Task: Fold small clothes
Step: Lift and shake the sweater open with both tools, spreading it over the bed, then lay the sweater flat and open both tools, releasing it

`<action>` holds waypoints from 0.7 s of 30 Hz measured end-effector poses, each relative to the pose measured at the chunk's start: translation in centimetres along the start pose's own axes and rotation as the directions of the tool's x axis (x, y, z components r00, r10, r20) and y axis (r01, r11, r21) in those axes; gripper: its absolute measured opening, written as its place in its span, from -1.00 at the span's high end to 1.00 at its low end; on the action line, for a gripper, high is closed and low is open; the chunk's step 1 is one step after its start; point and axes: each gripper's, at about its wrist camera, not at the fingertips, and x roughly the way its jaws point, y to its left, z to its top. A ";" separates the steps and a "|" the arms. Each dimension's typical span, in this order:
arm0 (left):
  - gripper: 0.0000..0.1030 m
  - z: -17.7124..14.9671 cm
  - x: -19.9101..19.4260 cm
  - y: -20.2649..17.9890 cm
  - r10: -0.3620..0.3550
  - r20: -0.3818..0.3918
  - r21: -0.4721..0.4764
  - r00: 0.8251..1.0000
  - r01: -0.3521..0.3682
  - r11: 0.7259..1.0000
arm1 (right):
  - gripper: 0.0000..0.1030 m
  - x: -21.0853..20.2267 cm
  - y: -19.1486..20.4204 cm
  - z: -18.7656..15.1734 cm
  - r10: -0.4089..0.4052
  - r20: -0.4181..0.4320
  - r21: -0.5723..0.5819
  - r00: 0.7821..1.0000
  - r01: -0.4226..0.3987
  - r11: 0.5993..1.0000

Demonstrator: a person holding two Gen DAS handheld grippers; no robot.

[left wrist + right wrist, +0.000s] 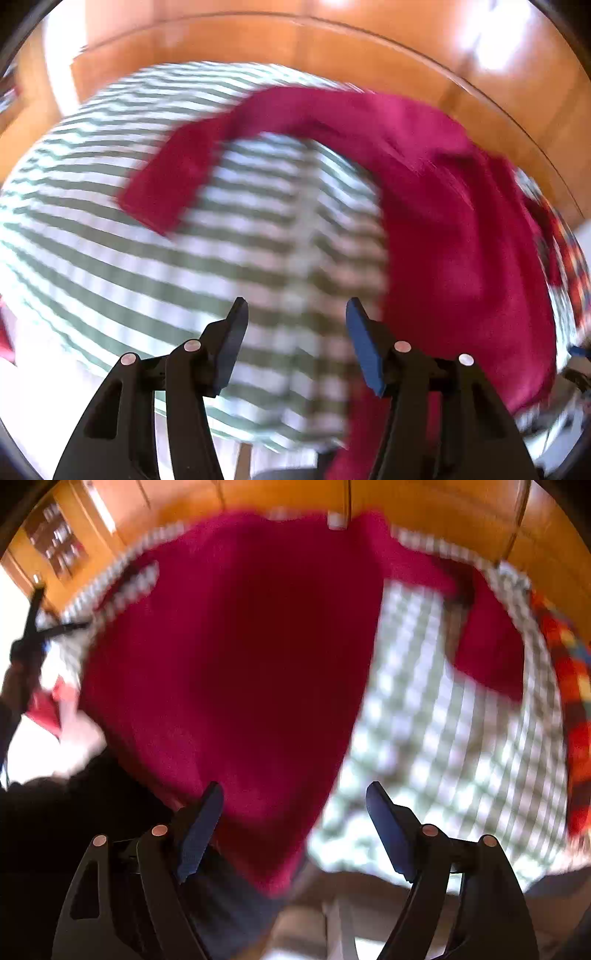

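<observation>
A magenta long-sleeved garment [454,221] lies on a green-and-white striped cloth [147,240], body at the right, one sleeve [173,173] stretched left. My left gripper [295,332] is open and empty above the striped cloth, just left of the garment's body. In the right wrist view the garment [236,657] fills the middle and its lower edge hangs over the table's front edge. My right gripper [295,819] is open and empty above that lower edge. The left gripper [33,627] shows at the far left there. Both views are blurred by motion.
The striped cloth [443,731] covers a table. A red, orange and blue patterned fabric [572,686] lies at the right edge, also in the left wrist view [569,258]. Wooden cabinets [332,33] stand behind the table. A red-and-white item [48,705] lies at the left.
</observation>
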 end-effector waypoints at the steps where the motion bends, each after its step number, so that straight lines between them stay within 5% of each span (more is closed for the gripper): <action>1: -0.20 0.7 -0.1 1.2 0.047 0.030 -0.026 0.998 -0.046 0.999 | -0.57 -0.2 0.1 1.4 0.006 0.036 0.006 0.999 -0.007 1.000; 3: -0.39 2.3 -0.1 4.0 0.170 0.084 -0.080 0.982 -0.164 0.983 | -0.62 0.3 0.3 4.7 0.025 0.126 0.021 0.992 -0.028 0.999; 7: -0.52 4.3 0.5 7.2 0.227 0.129 -0.130 0.965 -0.211 0.969 | -0.62 4.2 1.8 8.9 0.058 0.185 0.064 0.981 -0.071 0.995; 11: -0.58 5.8 2.2 6.1 0.285 0.143 -0.055 0.948 -0.280 0.958 | -0.62 8.3 4.0 12.6 0.074 0.225 0.134 0.971 -0.106 0.985; 14: -0.58 6.7 5.1 4.4 0.356 0.119 0.049 0.927 -0.364 0.930 | -0.62 10.8 5.4 14.7 0.032 0.240 0.162 0.970 -0.073 0.984; 16: -0.53 7.1 7.1 3.9 0.360 0.098 0.072 0.928 -0.367 0.927 | -0.62 11.8 5.6 14.8 0.005 0.240 0.170 0.971 -0.047 0.984; 17: -0.32 7.4 8.1 3.7 0.363 0.083 0.079 0.928 -0.369 0.926 | -0.62 12.5 5.7 14.9 -0.022 0.247 0.166 0.969 -0.020 0.986; 20: 0.90 8.3 10.1 3.7 0.386 0.036 0.103 0.922 -0.387 0.916 | -0.66 13.3 5.9 14.9 -0.069 0.274 0.138 0.959 0.032 0.990; 21: 0.90 8.7 9.7 4.1 0.365 0.025 0.086 0.931 -0.366 0.927 | -0.68 13.5 6.0 14.8 -0.074 0.282 0.125 0.956 0.039 0.991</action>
